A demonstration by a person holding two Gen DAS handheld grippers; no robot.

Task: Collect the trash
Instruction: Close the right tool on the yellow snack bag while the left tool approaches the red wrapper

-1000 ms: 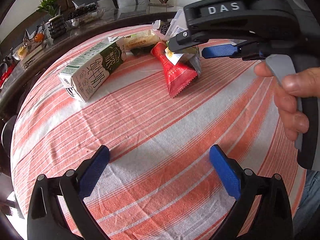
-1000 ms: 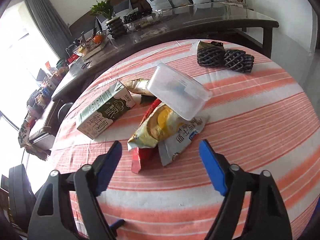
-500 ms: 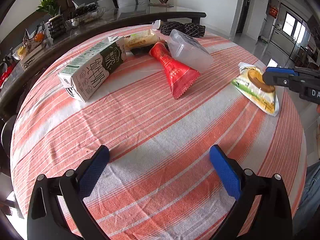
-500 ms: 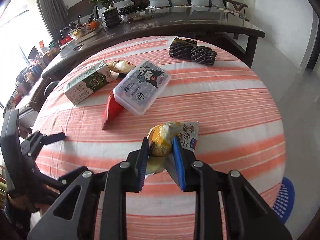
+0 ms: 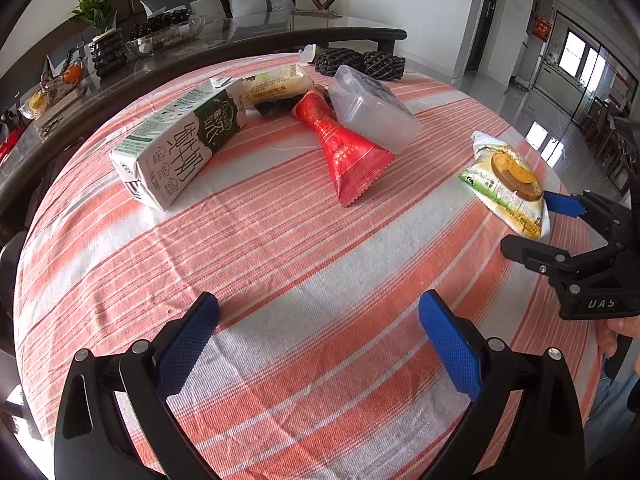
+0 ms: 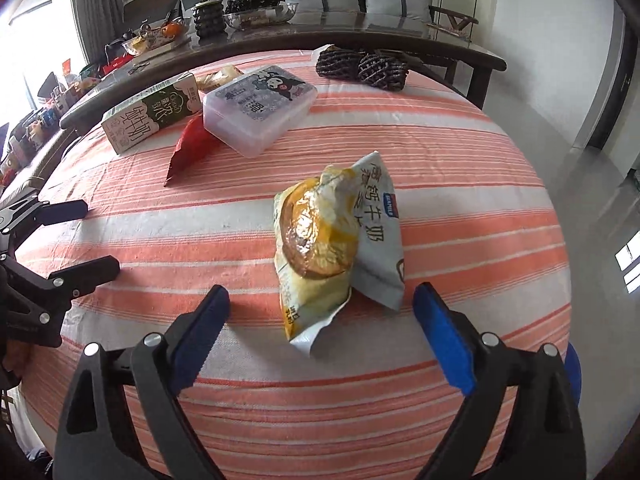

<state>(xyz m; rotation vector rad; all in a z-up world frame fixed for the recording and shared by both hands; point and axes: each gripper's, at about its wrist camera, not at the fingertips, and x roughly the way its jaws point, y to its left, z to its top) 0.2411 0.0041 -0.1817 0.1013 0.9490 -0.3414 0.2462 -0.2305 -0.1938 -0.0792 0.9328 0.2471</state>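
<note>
Lettering on the black right gripper [image 6: 320, 320] reads "DAS" from the left wrist view. Its jaws have just been opening and stand wide, the yellow wrapper [image 6: 316, 248] and white pouch [image 6: 380, 240] lying loose between them on the striped cloth [image 6: 460, 168]. Left gripper [image 5: 320, 344] gapes wide, holding nothing. Milk carton [image 5: 176, 144] print is Chinese; the pouch's blue tag is too small to read.

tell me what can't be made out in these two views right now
- Blue basket, right wrist view: only a sliver shows past the table edge and a finger; contents hidden.
- White milk wrapper, right wrist view: partly covered by the yellow snack wrapper; in the left wrist view it cannot be picked out.
- Dark packet, left wrist view: tucked under the red wrapper and milk carton; unreadable.
- Right gripper: open, wrappers loose.
</note>
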